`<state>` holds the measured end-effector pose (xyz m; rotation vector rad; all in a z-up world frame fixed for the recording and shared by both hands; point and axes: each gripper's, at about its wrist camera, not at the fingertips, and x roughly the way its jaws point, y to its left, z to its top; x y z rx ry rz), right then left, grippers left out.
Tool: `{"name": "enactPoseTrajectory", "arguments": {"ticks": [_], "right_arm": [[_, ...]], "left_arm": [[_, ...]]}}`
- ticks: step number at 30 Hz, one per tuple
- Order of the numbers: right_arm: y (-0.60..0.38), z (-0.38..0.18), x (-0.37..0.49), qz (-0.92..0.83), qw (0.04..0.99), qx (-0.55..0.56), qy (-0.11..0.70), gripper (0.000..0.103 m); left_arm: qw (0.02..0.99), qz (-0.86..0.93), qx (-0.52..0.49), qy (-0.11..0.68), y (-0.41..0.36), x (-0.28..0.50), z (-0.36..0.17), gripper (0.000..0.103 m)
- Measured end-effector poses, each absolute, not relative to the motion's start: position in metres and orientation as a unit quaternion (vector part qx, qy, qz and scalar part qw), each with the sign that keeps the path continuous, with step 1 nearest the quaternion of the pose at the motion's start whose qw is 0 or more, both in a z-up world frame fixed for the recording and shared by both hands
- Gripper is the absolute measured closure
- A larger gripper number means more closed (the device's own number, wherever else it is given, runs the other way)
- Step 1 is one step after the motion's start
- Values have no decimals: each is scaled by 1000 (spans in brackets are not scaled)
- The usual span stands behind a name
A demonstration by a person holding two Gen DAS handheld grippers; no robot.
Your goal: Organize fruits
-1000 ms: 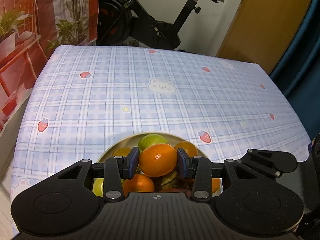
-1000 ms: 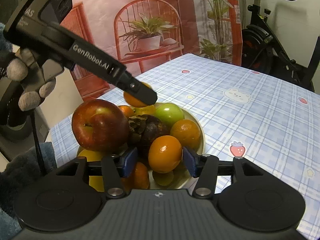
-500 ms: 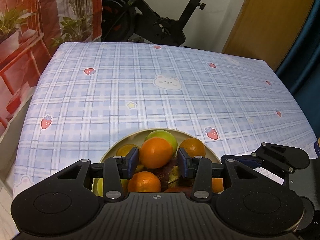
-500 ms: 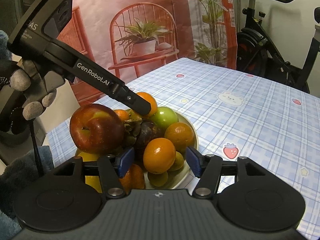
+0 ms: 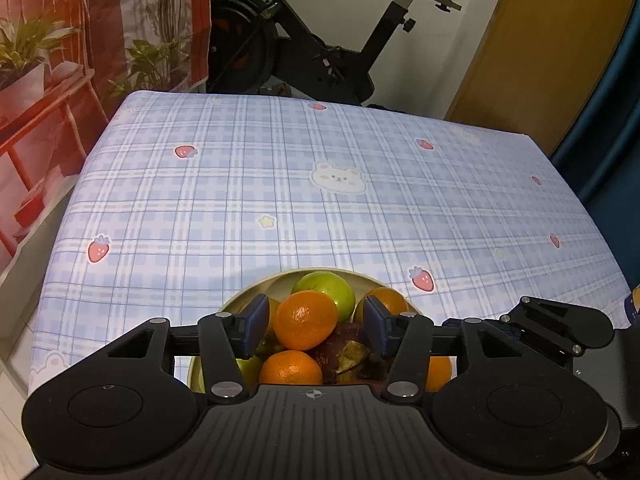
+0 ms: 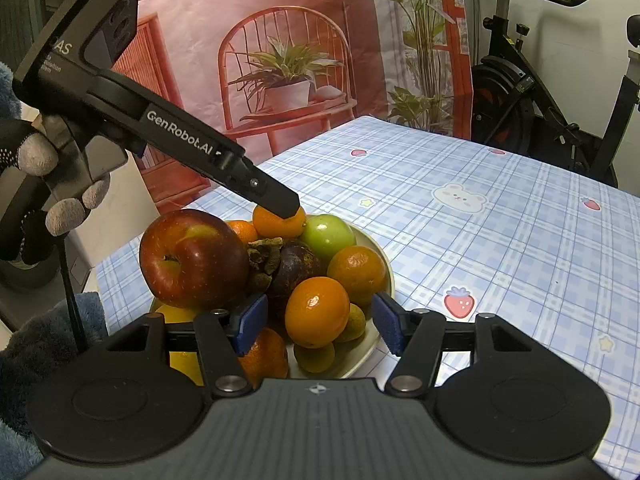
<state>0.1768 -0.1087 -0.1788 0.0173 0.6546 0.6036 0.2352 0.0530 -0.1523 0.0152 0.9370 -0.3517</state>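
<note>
A cream bowl (image 6: pixel 380 256) near the table's front corner is piled with fruit: a red apple (image 6: pixel 192 258), a dark mangosteen (image 6: pixel 294 266), a green apple (image 6: pixel 328 236) and several oranges. My left gripper (image 5: pixel 312 324) is open, its pads apart on either side of an orange (image 5: pixel 306 320) that rests on the pile; it also shows in the right wrist view (image 6: pixel 278 220) under the left finger. My right gripper (image 6: pixel 320 322) is open around another orange (image 6: pixel 318 312) at the bowl's near side, pads clear of it.
The table wears a blue plaid cloth (image 5: pixel 320 184) with strawberry and bear prints. An exercise bike (image 5: pixel 320 52) stands behind it, a printed red backdrop (image 6: pixel 300 60) to one side. A gloved hand (image 6: pixel 48 200) holds the left gripper.
My left gripper has opened and let go of the orange, which now lies on the pile. My right gripper has opened wider around its orange. Both have drawn back slightly.
</note>
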Motion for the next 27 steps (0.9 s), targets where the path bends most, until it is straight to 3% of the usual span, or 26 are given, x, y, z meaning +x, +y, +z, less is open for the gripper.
{"name": "enactPoseTrajectory", "arguments": {"ticks": [8,12,15,20,27], "right_arm": [[-113,-171,174,280,909,6,308,29],[-118,-164,170,270,912,5,308,20],[-123,-155,166,257,916,16,306,9],[-140,-135,162,225,919,48,321,0],[-163,-100,142,162,926,63,335,0]], "left_arm": [[889,-156,0,432,53,225,-139,43],[904,-133,-19,406,58,211,-121,22],[917,-117,-21,380,58,198,-106,16],[930,-89,-17,356,57,174,-85,13],[945,-60,-11,322,45,129,-56,13]]}}
